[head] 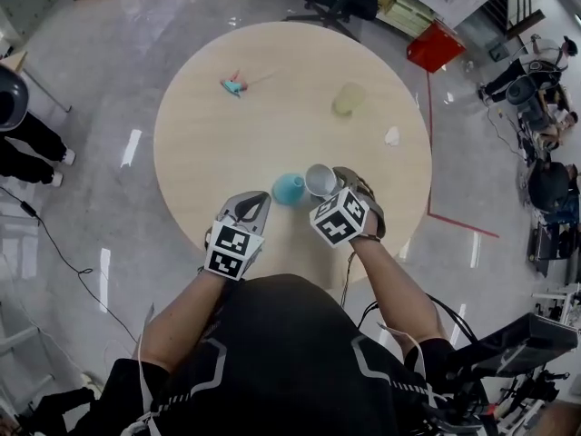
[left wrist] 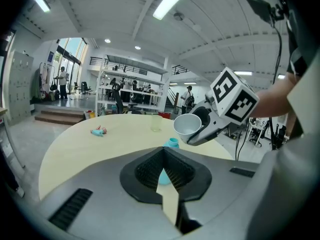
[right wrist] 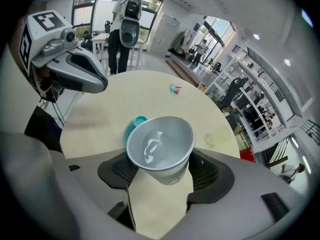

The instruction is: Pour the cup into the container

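Observation:
My right gripper (head: 334,184) is shut on a white paper cup (head: 320,179) near the table's front edge. The cup (left wrist: 187,126) is lifted and tipped, with its mouth toward a teal container (head: 289,189) standing just to its left on the table. In the right gripper view the cup (right wrist: 160,146) sits between the jaws, something pale glinting inside, and the teal container (right wrist: 135,124) lies just beyond its rim. My left gripper (head: 251,202) hovers left of and just short of the container, shut with nothing in it. It sees the container (left wrist: 172,142) ahead.
The round wooden table (head: 227,153) also carries a pale translucent cup (head: 349,99) at the far right, a small teal and pink object (head: 235,85) at the far left, and a white scrap (head: 392,135) near the right edge. A red bin (head: 434,45) stands on the floor beyond.

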### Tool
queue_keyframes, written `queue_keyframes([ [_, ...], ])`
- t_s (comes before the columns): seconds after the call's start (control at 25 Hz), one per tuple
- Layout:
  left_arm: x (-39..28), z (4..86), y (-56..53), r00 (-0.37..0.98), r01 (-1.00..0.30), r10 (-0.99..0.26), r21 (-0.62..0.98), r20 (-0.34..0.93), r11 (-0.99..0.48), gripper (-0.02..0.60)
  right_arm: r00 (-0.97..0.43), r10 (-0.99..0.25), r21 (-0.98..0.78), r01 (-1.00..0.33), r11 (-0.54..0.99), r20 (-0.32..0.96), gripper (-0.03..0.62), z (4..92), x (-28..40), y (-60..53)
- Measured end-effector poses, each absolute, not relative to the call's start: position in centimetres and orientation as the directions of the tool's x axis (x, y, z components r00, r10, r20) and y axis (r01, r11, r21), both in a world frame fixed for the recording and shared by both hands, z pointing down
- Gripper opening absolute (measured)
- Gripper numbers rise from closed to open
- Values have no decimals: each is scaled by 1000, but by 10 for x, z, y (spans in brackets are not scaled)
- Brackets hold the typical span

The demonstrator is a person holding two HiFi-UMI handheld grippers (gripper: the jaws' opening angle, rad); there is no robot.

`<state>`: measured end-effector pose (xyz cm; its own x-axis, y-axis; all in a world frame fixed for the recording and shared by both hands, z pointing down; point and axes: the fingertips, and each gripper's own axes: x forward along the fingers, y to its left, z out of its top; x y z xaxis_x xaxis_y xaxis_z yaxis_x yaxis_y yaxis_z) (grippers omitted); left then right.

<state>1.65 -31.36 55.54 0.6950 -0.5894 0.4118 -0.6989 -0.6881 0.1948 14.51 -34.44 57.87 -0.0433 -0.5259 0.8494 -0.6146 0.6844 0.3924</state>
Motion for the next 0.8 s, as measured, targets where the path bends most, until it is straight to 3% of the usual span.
queue_keyframes([
  [0.4,17,558,-318,684,-716,-598,230,417,-659,0,-203,-575,223,-781,583,793,311,577,156,-341],
  [0.8,19,573,-332,660,-741,-592,269,463,-616,0,-311,-606,47,-864,501,732,311,611,177,-332],
])
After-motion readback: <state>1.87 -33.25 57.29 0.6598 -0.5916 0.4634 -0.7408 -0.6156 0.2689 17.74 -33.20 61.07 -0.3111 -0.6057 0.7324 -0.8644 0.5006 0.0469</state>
